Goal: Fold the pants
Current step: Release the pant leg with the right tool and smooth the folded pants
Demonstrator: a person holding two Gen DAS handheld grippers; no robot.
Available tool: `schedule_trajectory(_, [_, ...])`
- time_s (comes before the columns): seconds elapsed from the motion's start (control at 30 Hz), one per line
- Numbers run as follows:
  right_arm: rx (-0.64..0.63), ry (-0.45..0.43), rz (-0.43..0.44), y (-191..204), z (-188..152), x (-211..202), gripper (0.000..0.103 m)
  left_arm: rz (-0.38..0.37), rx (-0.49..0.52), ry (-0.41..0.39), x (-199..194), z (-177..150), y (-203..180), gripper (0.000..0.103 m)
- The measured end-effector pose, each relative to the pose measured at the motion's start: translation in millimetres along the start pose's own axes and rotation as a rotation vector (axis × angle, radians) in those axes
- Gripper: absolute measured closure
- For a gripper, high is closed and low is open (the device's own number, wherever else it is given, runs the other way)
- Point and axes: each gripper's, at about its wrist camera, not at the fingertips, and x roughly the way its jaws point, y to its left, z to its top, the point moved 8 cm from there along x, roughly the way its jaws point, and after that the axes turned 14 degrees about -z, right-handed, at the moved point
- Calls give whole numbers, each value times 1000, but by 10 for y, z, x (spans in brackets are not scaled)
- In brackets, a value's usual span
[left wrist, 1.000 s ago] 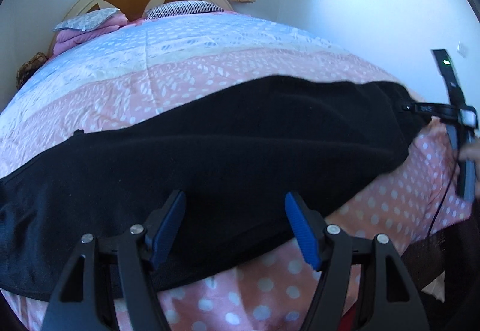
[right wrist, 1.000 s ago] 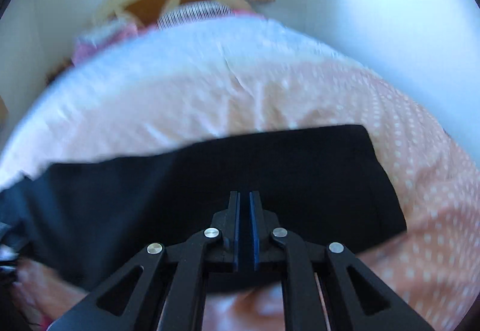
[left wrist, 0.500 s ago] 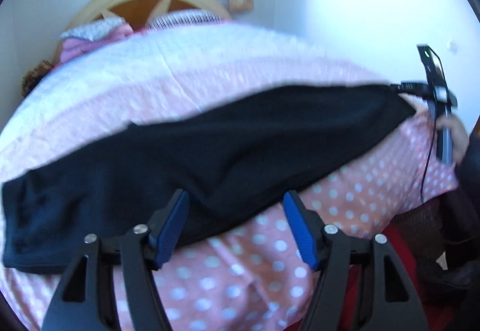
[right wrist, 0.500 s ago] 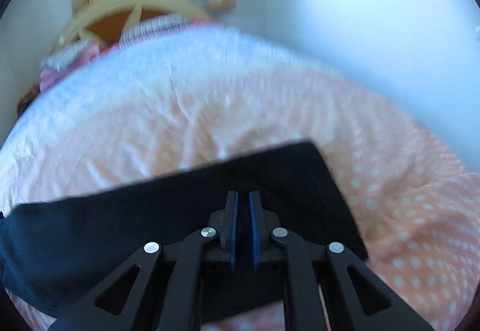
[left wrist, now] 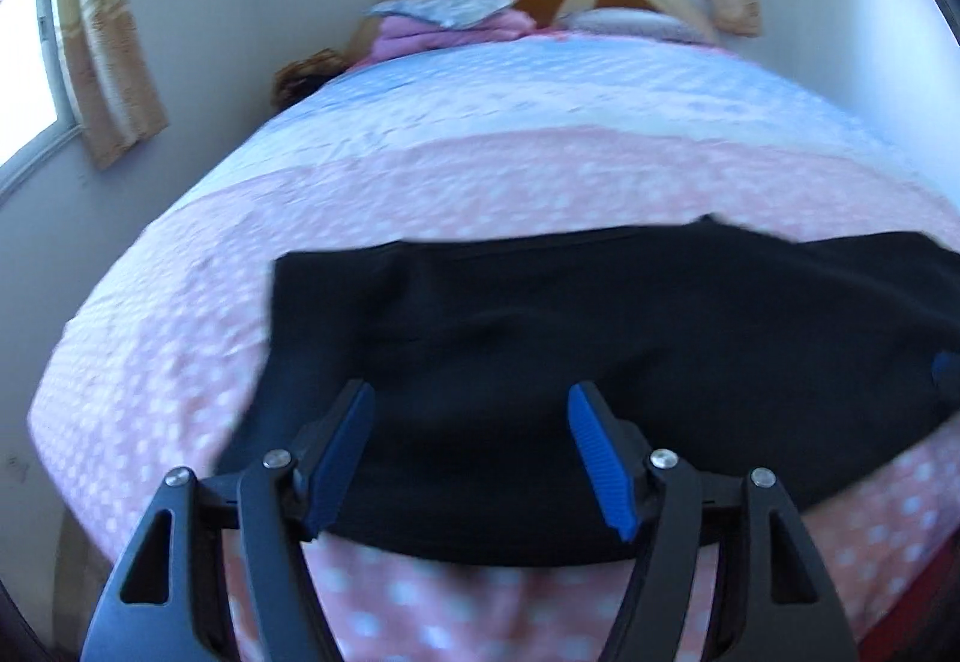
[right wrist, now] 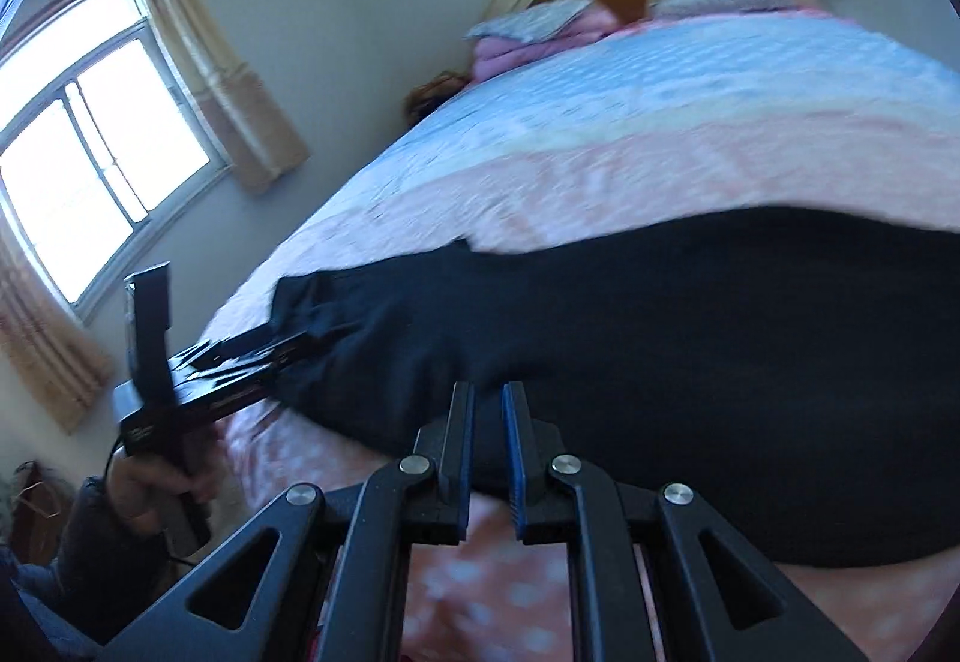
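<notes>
Now the black pants are lying stretched across the pink dotted bed while the left gripper is hovering over one end, fingers apart and empty, and the right gripper is hanging nearly closed on nothing, so next comes gripping an end to fold.

No readable text anywhere in these two views

Only candidate is a small pale marking on the body of the left tool in the right wrist view, and it's way too blurred to make out any letters.
</notes>
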Motion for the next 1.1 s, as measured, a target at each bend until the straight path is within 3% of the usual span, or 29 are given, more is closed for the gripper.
schedule_trajectory(0.03, [-12, 70, 32, 112, -109, 167, 93, 40, -12, 13, 40, -28, 122, 33])
schedule_trajectory(0.07, [-23, 162, 52, 218, -265, 349, 92, 40, -30, 18, 106, -45, 228, 27])
schedule_trajectory(0.1, [-25, 192, 58, 267, -344, 429, 93, 8, -56, 17, 136, -53, 295, 19])
schedule_trajectory(0.13, [-30, 145, 42, 281, -306, 404, 93, -11, -85, 13, 142, -40, 373, 18])
schedule_trajectory(0.2, [-50, 149, 28, 336, -243, 347, 93, 1, -71, 13, 118, 14, 415, 18])
schedule_trajectory(0.27, [-31, 106, 103, 424, -106, 187, 93, 82, -41, 0, 92, 95, 543, 19])
schedule_trajectory(0.33, [-40, 48, 118, 514, 10, 88, 93, 128, -70, -3, 53, 133, 686, 19])
schedule_trajectory(0.43, [-87, -11, 47, 592, 135, 140, 92, 7, -187, -52, -46, 173, 714, 19])
schedule_trajectory(0.5, [-107, 42, 48, 671, 99, 373, 92, 8, -176, -66, -54, 188, 623, 19])
schedule_trajectory(0.57, [-117, 190, 80, 830, -134, 787, 91, 17, -149, -57, 7, 220, 500, 19])
schedule_trajectory(0.63, [-86, 108, 81, 857, -54, 760, 91, 8, -153, -39, 70, 261, 399, 19])
schedule_trajectory(0.7, [-74, 130, 81, 865, -32, 716, 91, -19, -163, -34, 104, 288, 300, 19])
schedule_trajectory(0.77, [-22, 87, 105, 794, 65, 534, 91, -14, -146, -43, 81, 322, 180, 19])
schedule_trajectory(0.9, [-6, -59, -42, 431, 267, 116, 90, -23, -82, -73, 71, 405, -134, 19])
schedule_trajectory(0.93, [11, -98, -110, 244, 316, 10, 89, -36, -73, -70, 100, 412, -231, 19])
schedule_trajectory(1.0, [43, -138, -195, -50, 360, -120, 76, -58, -57, -58, 168, 416, -362, 19])
schedule_trajectory(1.07, [81, -152, -254, -316, 368, -198, 44, -63, -47, -39, 247, 414, -482, 19])
schedule_trajectory(1.1, [107, -158, -293, -479, 366, -232, 43, -64, -45, -31, 278, 405, -529, 19])
